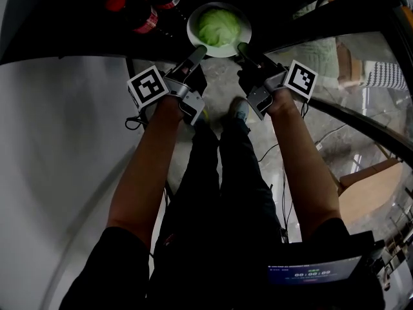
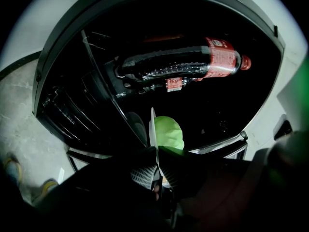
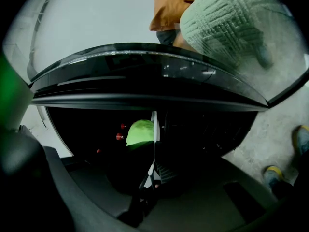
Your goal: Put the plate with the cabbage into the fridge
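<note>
Two grippers on one plate (image 1: 193, 19): my L gripper (image 1: 199, 49) pinches its left near rim and my R gripper (image 1: 243, 46) its right near rim. In both gripper views the jaws are shut tight on the thin white edge. The cabbage (image 1: 218, 28) sits mid-plate, btwn the two grips. The plate is at the mouth of the fridge (image 1: 71, 18), mostly over the dark inside; can't tell if it rests on a shelf. Cola bottles (image 1: 141, 15) w/ red caps lie just left of it, inside.
</note>
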Motion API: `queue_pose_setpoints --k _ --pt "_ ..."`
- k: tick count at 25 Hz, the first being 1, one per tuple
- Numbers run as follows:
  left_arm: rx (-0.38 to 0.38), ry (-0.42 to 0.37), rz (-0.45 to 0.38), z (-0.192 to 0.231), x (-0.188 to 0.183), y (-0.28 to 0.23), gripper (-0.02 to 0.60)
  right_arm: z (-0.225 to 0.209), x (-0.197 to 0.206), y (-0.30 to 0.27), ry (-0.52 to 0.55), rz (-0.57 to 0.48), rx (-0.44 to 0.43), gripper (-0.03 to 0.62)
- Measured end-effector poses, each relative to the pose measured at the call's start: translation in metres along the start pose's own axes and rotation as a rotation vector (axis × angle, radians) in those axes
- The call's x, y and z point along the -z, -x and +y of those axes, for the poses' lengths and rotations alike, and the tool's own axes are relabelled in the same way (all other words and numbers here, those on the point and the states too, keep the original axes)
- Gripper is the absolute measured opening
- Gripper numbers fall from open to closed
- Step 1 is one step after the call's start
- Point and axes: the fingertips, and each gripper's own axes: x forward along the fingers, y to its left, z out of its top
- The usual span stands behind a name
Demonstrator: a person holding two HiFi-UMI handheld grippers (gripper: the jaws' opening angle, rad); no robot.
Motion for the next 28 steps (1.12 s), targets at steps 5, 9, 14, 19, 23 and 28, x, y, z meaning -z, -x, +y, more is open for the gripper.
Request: queue_pose_setpoints --k 5,9,14,19,23,28 --pt "0.030 0.025 -0.012 -0.006 0.002 -0.001 0.015 -0.001 0.001 0.001 -0.004 -0.004 0.005 0.012" --pt "0.019 0.027 -0.017 -0.006 0.003 -0.001 0.015 -0.002 0.001 0.001 -0.011 -0.003 0.002 0.012" --pt "0.014 0.038 -0.024 -0.001 0.004 -0.002 0.014 -0.006 -0.001 0.000 -0.008 -0.008 0.006 0.012" --pt "-0.037 0.010 -0.024 0.010 0.002 0.000 0.015 -0.006 -0.003 0.000 -0.014 -0.010 0.014 0.012" --pt "-0.008 0.069 -0.046 0.004 0.003 -0.003 0.014 -0.006 -0.003 -0.001 -0.012 -0.021 0.021 0.012" --pt "-0.036 0.080 -0.059 0.009 0.003 -0.002 0.014 -0.005 -0.004 -0.001 -0.003 -0.042 0.035 0.012"
